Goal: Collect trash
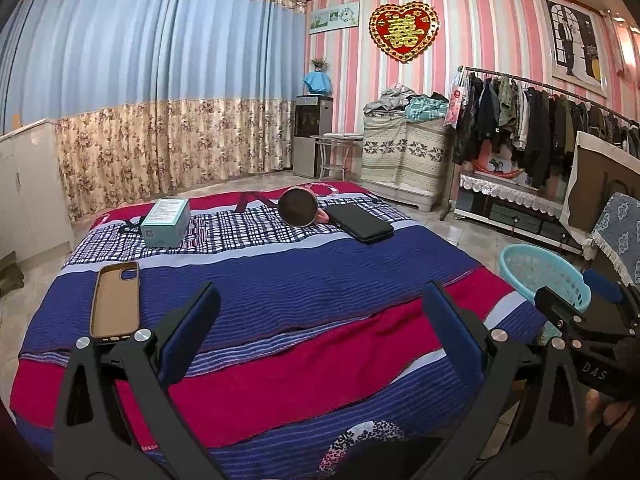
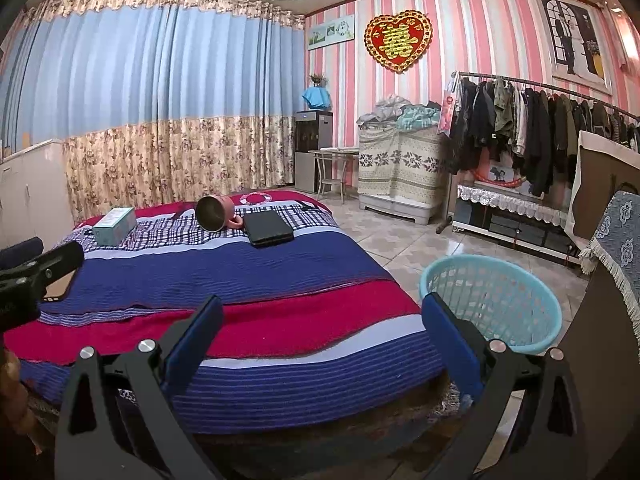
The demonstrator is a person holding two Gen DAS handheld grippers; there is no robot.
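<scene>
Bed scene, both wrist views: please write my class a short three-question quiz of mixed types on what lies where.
1. True or false: the pink mug stands upright on the bed.
2. Which lies nearest the left tongs? A. teal box B. phone case C. black tablet
3. Fill in: the blue basket stands on the ____ beside the bed.

Key: 1 false, it lies on its side; 2 B; 3 floor. Both the left tongs and right tongs are open and empty.
</scene>
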